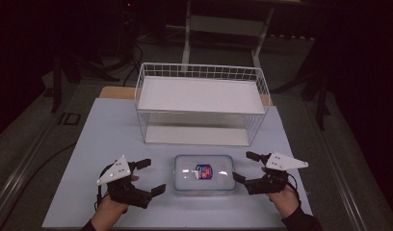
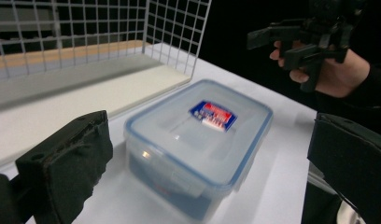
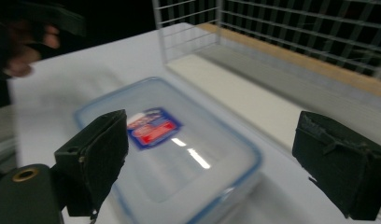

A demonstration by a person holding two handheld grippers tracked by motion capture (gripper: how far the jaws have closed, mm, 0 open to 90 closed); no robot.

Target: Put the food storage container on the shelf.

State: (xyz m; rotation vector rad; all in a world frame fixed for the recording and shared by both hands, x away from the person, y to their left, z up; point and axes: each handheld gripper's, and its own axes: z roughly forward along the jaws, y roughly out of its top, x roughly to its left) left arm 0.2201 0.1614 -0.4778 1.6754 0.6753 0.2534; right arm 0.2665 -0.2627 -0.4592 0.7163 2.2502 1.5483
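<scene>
A clear plastic box [image 1: 204, 173] with a blue-rimmed lid and a red and blue label lies at the front middle of the white table top [image 1: 108, 139]. My left gripper [image 1: 153, 175] stands open just left of the box, its jaws wide apart and nothing between them. My right gripper [image 1: 243, 166] stands open just right of the box, apart from it. In the left gripper view the box [image 2: 198, 135] lies ahead between my two black jaws, with the other hand's gripper [image 2: 270, 46] beyond it. In the right gripper view the box [image 3: 179, 154] lies below the spread jaws.
A white wire rack [image 1: 200, 72] with a flat white shelf [image 1: 199, 95] stands behind the box, open towards me. Its mesh [image 2: 86, 28] is close to the box's far side. The table's front edge runs just below both hands. Dark floor surrounds the table.
</scene>
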